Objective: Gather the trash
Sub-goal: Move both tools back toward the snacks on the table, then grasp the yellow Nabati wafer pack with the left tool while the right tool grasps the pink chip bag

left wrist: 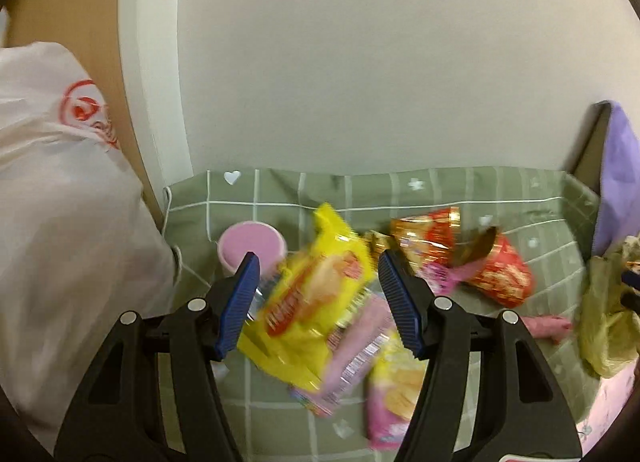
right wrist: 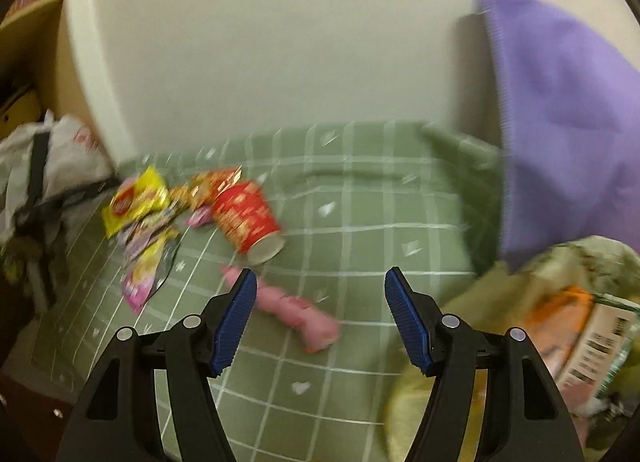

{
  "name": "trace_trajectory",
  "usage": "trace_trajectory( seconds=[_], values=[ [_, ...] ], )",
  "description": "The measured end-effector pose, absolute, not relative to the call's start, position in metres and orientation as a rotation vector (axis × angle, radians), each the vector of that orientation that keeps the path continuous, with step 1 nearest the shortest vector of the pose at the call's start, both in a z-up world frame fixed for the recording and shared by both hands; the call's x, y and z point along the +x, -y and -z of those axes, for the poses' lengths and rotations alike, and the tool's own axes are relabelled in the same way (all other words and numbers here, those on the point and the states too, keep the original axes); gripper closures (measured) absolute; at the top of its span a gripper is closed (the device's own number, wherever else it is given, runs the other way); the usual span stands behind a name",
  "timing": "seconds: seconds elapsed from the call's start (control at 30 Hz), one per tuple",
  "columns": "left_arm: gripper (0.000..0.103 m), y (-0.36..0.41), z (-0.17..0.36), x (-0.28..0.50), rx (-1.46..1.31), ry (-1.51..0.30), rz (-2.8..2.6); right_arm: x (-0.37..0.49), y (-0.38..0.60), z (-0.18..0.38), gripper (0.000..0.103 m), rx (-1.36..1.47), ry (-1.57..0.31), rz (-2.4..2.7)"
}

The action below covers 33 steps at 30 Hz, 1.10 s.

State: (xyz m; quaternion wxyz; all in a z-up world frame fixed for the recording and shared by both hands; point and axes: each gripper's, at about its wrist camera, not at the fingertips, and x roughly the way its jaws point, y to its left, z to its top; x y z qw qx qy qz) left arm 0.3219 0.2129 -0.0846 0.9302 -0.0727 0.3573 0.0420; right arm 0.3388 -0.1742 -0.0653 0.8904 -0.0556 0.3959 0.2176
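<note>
Snack trash lies in a pile on a green checked cloth (left wrist: 460, 189). In the left wrist view my left gripper (left wrist: 318, 266) hangs open just over a yellow snack bag (left wrist: 316, 294), and its pads do not press on the bag. Pink wrappers (left wrist: 360, 362) lie under the bag. A pink cup (left wrist: 252, 242) stands behind the left finger. To the right lie a red-gold wrapper (left wrist: 428, 238) and a red paper cup (left wrist: 500, 274). My right gripper (right wrist: 320, 282) stands wide open with nothing between its fingers, above a pink wrapper (right wrist: 296, 310). The red paper cup (right wrist: 248, 217) lies on its side.
A white plastic bag with a red logo (left wrist: 60, 181) fills the left side. A yellowish plastic bag (right wrist: 520, 302) holding packaging sits at the right. A purple cloth (right wrist: 560, 101) hangs above it. A pale wall (left wrist: 360, 61) runs behind the cloth.
</note>
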Motion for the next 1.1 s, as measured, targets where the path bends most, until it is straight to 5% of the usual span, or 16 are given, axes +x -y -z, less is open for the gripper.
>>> trace_trajectory(
  seconds=[0.17, 0.3, 0.43, 0.77, 0.9, 1.1],
  values=[
    [0.047, -0.232, 0.108, 0.335, -0.243, -0.809, -0.17, 0.344, 0.141, 0.078, 0.04, -0.21, -0.877, -0.47],
    [0.076, -0.231, 0.123, 0.33, -0.318, -0.866, -0.082, 0.348, 0.129, 0.093, 0.04, -0.22, -0.932, -0.528],
    [0.095, -0.211, 0.127, 0.317, -0.309, -0.905, 0.006, 0.351, 0.111, 0.1, 0.04, -0.251, -0.923, -0.582],
    [0.096, -0.189, 0.116, 0.265, -0.318, -0.92, 0.048, 0.373, 0.044, 0.115, 0.04, -0.219, -0.956, -0.794],
    [0.096, -0.207, 0.102, 0.245, -0.336, -0.92, -0.007, 0.367, 0.012, 0.139, 0.052, -0.186, -1.0, -0.836],
    [0.096, -0.211, 0.099, 0.217, -0.337, -0.942, -0.058, 0.384, -0.022, 0.154, 0.052, -0.117, -1.003, -0.881]
  ],
)
